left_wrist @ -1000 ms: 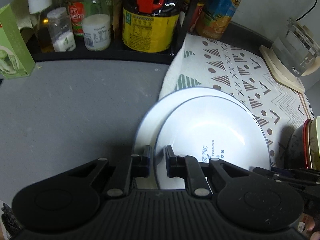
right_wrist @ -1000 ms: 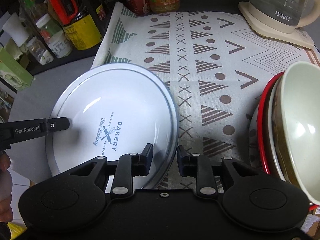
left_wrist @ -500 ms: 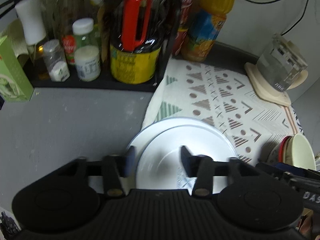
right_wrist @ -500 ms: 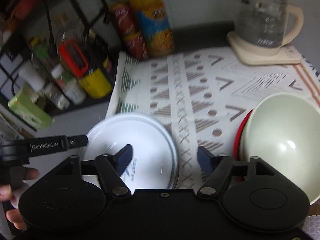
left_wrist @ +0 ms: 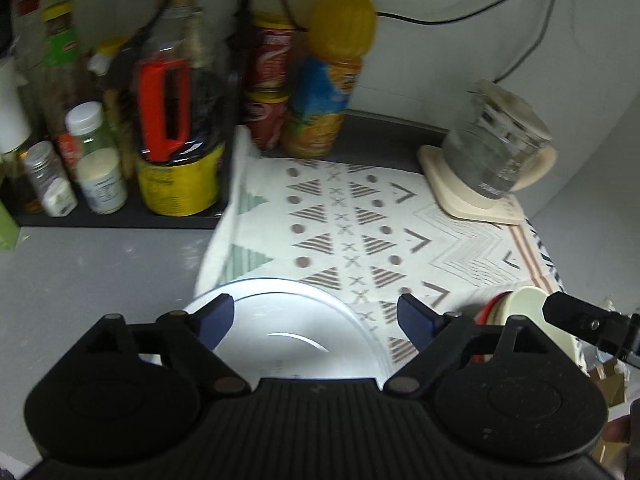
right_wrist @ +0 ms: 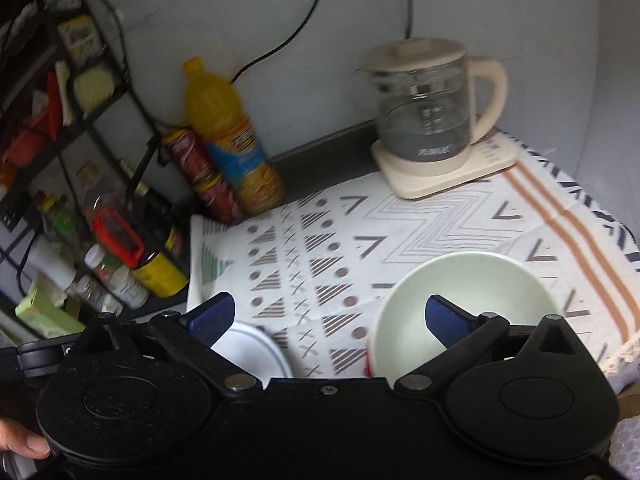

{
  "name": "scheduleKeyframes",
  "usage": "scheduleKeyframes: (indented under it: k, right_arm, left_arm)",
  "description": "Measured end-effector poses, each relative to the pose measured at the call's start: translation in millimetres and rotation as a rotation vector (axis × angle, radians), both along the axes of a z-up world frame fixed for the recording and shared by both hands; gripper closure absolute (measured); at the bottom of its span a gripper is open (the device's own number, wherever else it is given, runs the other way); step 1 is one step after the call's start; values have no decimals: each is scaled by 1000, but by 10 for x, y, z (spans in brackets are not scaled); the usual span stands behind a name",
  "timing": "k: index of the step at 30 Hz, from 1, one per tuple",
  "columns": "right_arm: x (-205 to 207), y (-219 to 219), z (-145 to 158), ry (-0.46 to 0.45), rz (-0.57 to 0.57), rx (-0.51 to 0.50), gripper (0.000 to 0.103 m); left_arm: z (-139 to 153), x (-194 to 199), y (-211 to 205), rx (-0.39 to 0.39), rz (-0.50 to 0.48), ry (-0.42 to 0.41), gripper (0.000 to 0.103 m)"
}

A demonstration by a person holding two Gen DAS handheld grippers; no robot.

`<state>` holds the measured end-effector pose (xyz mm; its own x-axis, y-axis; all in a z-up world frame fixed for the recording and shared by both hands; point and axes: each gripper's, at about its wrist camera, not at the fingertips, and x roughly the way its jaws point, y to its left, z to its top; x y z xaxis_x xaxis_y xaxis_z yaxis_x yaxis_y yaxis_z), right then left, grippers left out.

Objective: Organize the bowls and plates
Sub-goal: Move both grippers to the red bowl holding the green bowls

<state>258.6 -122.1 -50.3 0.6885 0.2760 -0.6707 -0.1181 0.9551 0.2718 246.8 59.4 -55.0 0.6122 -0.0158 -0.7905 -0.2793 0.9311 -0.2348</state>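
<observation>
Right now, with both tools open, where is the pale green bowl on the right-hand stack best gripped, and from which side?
Grip the pale green bowl by its thin upper rim, one finger inside and one outside. It sits upright and topmost on the red-rimmed dishes, mouth open. The open right tool probably does best coming from above, at the near edge.

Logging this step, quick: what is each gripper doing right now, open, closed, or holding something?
Left gripper: open, empty, above the white round plate.
Right gripper: open, empty.
</observation>
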Motion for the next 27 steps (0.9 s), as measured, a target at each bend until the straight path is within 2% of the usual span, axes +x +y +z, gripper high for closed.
scheduleKeyframes:
  k: [15,27]
  right_arm:
    - [-141,-634,10,-29,-137,-9,0]
    - [-200,-1068,-159,16,-262,4,0]
  left_arm:
    - [3,352,-769,-15,-198,-10,15]
    - [-109,578,-1199,-32,-316,18,15]
